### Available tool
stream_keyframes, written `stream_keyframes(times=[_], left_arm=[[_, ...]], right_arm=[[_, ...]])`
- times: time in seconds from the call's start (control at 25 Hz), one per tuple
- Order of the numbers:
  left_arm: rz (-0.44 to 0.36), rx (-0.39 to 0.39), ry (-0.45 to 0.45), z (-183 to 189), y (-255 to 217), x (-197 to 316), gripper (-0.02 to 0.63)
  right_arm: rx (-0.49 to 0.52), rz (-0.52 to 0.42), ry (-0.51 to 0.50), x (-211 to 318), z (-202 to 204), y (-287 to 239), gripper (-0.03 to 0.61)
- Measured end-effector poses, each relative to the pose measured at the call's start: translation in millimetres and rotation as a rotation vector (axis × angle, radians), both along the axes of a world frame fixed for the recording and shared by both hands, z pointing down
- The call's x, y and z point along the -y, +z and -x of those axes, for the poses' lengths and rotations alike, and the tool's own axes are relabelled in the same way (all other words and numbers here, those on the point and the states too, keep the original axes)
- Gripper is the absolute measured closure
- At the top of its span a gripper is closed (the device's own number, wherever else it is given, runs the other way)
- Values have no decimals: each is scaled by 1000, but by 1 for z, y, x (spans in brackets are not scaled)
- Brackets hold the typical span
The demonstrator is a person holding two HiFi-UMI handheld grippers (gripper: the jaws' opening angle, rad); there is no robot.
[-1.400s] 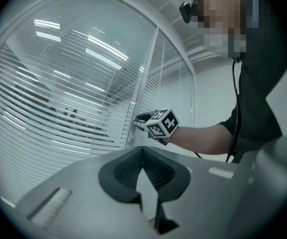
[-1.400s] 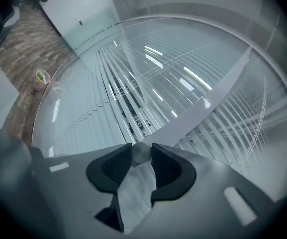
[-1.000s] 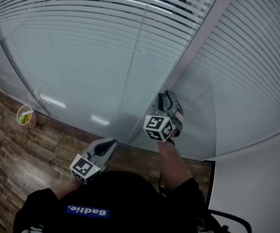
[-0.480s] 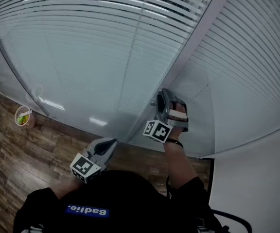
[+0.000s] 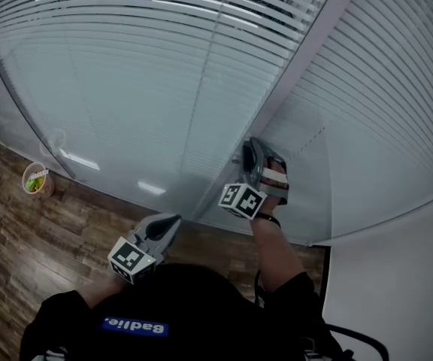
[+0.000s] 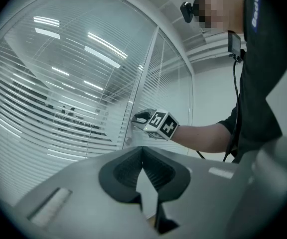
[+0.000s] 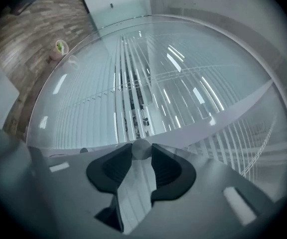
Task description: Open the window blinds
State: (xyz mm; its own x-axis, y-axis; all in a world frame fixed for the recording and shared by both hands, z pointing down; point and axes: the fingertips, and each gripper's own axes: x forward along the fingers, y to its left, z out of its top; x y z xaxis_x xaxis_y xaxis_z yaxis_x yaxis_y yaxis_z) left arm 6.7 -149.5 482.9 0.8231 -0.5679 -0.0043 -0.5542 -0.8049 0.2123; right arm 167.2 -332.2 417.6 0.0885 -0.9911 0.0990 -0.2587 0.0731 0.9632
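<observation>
Now the right gripper, jaws just closing, seems pinched on the round knob dead ahead on the mullion between the blinds. Left gripper hangs lower, farther off, jaws together, empty.

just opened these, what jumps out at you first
Pale slatted blinds fill nearly the whole head view, across the top and both sides. At the frame between two panes, right of centre, the right gripper has a small round knob between its jaws, which have just been closing onto it. The left gripper hangs low above the wood floor, jaws together and empty.
</observation>
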Motion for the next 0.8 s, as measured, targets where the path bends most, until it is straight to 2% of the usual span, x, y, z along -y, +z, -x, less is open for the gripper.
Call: stream_keyframes(times=[0.48, 0.6, 0.68, 0.72, 0.8], left_arm=[[-6, 15, -5, 3, 1, -1, 614], [-6, 12, -5, 5, -1, -2, 614], [-6, 10, -5, 6, -2, -2, 614], [-5, 10, -4, 6, -2, -2, 614], [-6, 9, 0, 5, -2, -3, 614]], right_arm=[[494, 9, 47, 2, -3, -1, 451], [580, 18, 52, 2, -4, -3, 448], [562, 27, 38, 2, -3, -4, 445], [514, 32, 27, 2, -2, -4, 442], [356, 40, 6, 1, 0, -2, 423]])
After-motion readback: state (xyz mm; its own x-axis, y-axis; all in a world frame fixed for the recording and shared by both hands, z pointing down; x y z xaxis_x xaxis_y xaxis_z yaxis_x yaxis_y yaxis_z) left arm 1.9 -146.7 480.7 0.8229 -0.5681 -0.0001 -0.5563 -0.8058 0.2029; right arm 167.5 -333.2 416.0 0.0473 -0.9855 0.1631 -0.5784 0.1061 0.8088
